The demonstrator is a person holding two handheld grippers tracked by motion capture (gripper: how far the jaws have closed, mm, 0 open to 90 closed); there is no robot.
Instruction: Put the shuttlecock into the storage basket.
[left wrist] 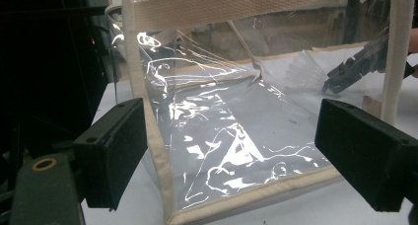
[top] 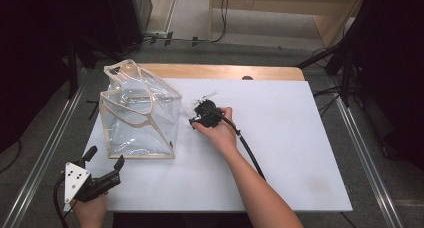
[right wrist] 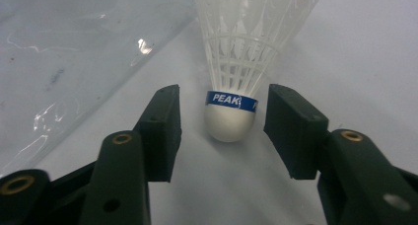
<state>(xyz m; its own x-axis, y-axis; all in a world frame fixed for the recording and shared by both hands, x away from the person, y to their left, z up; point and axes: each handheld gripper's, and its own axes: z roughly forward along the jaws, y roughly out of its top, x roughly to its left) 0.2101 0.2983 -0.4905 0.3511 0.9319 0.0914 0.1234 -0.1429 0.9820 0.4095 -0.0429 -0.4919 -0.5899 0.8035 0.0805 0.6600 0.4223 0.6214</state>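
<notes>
My right hand-held gripper sits at mid-frame, jaws half open around the shuttlecock's cork, not touching it. It lies on the desk beside the bag. My left hand-held gripper, lower left, gapes wide, empty.

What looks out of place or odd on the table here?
The clear bag stands crumpled, its walls sagging and its top edge folded inward. The shuttlecock lies on its side beside the bag, cork between the open jaws of the right hand-held gripper, not yet gripped. Nothing is spilled or broken.
</notes>
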